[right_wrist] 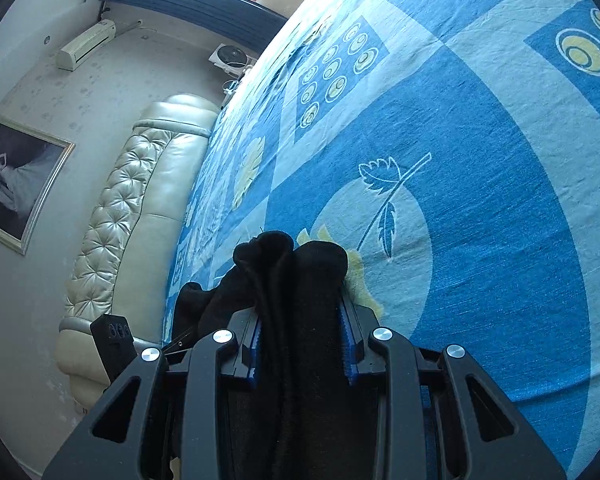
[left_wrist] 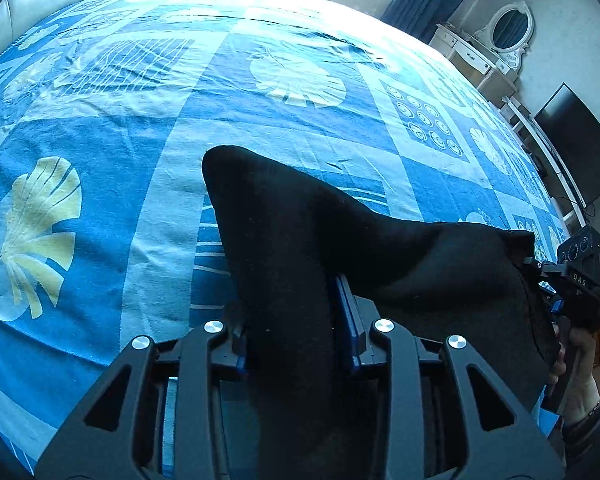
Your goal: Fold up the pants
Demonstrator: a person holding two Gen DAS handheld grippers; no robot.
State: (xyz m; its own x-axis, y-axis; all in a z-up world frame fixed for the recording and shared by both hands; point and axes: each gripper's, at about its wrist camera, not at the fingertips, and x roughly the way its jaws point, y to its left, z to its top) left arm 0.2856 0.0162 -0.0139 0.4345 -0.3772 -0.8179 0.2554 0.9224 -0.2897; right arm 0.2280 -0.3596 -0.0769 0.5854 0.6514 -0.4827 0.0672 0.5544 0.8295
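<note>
The left claw point(left_wrist: 296, 332) is clamped on a thick bunch of the black pants point(left_wrist: 300, 232), its blue pads point(left_wrist: 350, 320) pressed against the cloth on both sides. The right claw point(right_wrist: 300, 340) is likewise clamped on the pants point(right_wrist: 296, 280), which rise in a fold between its fingers. The garment hangs stretched between the two claws above the blue patterned bed point(left_wrist: 140, 160).

Gripper point(left_wrist: 296, 320) fingertips (under black pants point(left_wrist: 300, 240))
</note>
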